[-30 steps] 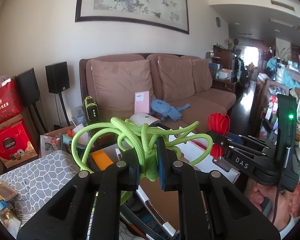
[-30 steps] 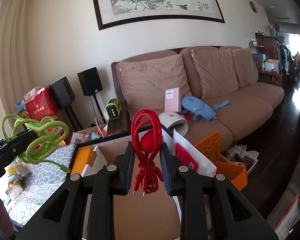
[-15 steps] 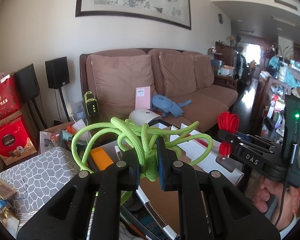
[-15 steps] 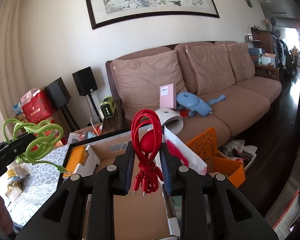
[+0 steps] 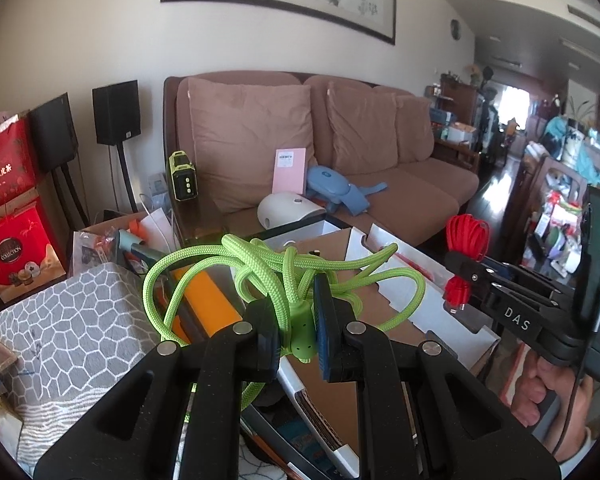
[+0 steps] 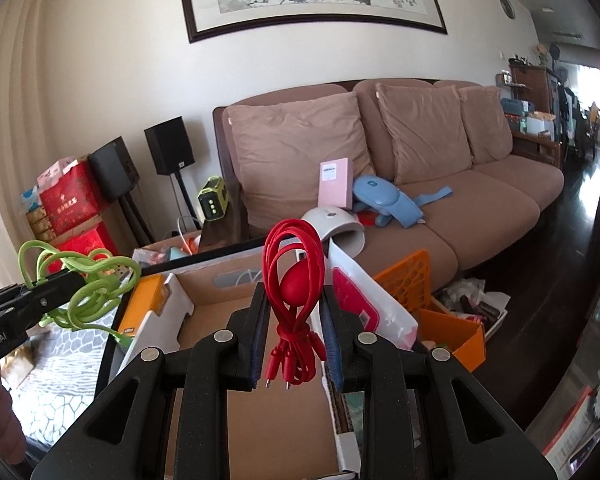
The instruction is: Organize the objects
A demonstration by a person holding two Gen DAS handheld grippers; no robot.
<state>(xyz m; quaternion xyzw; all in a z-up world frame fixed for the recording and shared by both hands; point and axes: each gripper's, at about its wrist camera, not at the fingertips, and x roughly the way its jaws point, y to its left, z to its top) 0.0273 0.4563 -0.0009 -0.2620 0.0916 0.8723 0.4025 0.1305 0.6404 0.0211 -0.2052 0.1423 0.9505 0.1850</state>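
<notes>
Left tool [image 5: 299, 334] pinches a braided green cable [image 5: 268, 268] by its rubbery tie; loose round loops sprawl toward 9 and 3 o'clock above an open cardboard box [image 5: 380, 280]. Right tool [image 6: 293, 322] pinches a smooth red cable [image 6: 294, 276]: tidy coil, long axis upright, plugs pointing to 6 o'clock.

Both grippers were built of matte black plastic; the left gripper [image 5: 299, 340] and right gripper [image 6: 296, 336] were fitted with blue pads and silver screws.
</notes>
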